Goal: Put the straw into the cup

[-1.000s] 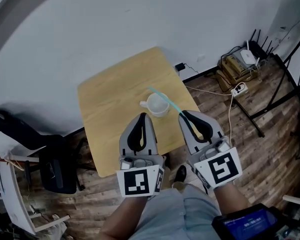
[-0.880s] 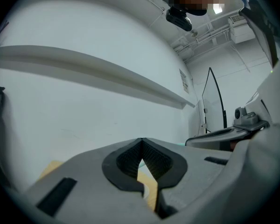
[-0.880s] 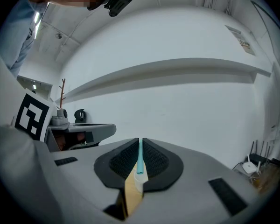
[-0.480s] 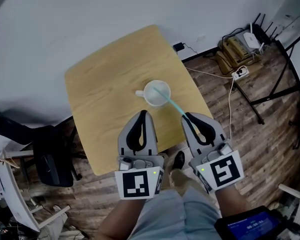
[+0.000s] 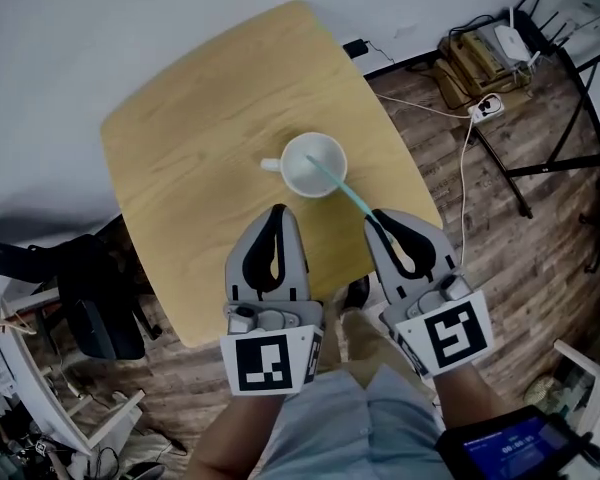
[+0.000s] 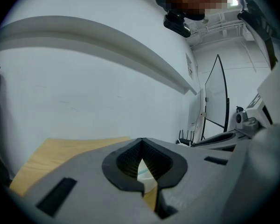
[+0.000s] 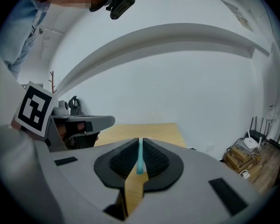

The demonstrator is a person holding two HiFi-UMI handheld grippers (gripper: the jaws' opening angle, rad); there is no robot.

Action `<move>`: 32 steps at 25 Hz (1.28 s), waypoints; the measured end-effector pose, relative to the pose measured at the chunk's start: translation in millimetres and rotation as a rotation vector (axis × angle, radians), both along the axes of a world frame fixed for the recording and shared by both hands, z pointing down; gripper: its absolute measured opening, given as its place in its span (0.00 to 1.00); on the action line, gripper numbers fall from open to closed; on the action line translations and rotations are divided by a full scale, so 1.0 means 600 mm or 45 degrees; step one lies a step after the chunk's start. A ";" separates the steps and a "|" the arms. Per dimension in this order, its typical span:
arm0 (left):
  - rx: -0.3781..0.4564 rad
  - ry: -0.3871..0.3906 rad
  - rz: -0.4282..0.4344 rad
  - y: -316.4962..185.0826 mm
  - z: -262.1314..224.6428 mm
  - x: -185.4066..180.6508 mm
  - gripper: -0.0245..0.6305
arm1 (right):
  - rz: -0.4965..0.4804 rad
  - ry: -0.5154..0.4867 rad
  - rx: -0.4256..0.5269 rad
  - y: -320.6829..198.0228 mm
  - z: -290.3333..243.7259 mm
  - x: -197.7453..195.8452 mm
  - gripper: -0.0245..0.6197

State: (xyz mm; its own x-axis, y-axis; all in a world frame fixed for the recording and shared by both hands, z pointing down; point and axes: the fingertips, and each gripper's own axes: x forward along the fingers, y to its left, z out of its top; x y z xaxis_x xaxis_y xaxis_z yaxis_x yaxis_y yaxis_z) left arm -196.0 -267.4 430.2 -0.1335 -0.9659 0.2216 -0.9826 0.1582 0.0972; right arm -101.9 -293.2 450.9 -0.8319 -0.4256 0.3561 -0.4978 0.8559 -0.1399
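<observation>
**Obs:** Where was the straw at this entry?

**Op:** I had the right gripper [image 5: 378, 218] clamped on the near end of the teal straw [image 5: 340, 186]. Its far tip lay over the mouth of the white mug [image 5: 313, 164], at the centre of the frame. I could not tell whether the tip was below the rim. My judgement was to lower steeply, let the tip find the bottom, then release. A sideways push could have slid or tipped the mug on the wooden table [image 5: 190, 138].

**Obs:** Left side? Obstructions?

**Op:** The left gripper [image 5: 277, 213] had its jaws together on nothing, near the mug but apart from it. Nothing blocked the path. A dark chair [image 5: 85, 303] stood at lower left, and a power strip [image 5: 485, 101] with cables lay at upper right, all off the table.
</observation>
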 end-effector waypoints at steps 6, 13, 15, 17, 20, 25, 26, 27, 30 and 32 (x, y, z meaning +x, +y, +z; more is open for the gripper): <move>-0.025 0.022 0.015 0.002 0.022 -0.005 0.03 | -0.006 0.041 -0.012 0.006 0.029 -0.006 0.08; -0.049 0.027 0.033 -0.006 0.041 -0.003 0.03 | 0.019 0.036 -0.018 -0.010 0.049 -0.007 0.09; -0.045 0.021 0.038 -0.008 0.037 -0.002 0.03 | 0.030 0.014 -0.018 -0.014 0.042 -0.008 0.10; -0.033 0.012 0.042 -0.009 0.024 -0.002 0.03 | 0.036 -0.010 -0.019 -0.015 0.028 -0.010 0.12; -0.004 -0.008 0.057 -0.012 -0.005 0.004 0.03 | 0.043 -0.045 -0.008 -0.019 0.000 -0.010 0.14; 0.071 -0.034 0.085 -0.015 -0.070 0.030 0.03 | 0.053 -0.094 0.072 -0.024 -0.062 0.009 0.15; 0.087 -0.038 0.089 -0.013 -0.085 0.037 0.03 | 0.061 -0.116 0.080 -0.023 -0.078 0.014 0.15; 0.107 -0.044 0.094 -0.012 -0.102 0.044 0.03 | 0.070 -0.142 0.090 -0.020 -0.096 0.017 0.15; 0.186 -0.075 0.122 -0.008 -0.158 0.066 0.03 | 0.080 -0.211 0.155 -0.013 -0.155 0.020 0.15; 0.247 -0.099 0.136 -0.003 -0.199 0.077 0.03 | 0.079 -0.253 0.224 -0.010 -0.200 0.021 0.13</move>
State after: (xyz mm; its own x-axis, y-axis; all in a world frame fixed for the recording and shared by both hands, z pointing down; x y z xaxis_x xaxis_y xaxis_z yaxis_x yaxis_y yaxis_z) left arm -149.8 -269.4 311.0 -0.0380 -0.9990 0.0237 -0.9985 0.0389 0.0391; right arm -89.5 -299.0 330.9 -0.8485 -0.5188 0.1048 -0.5277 0.8445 -0.0920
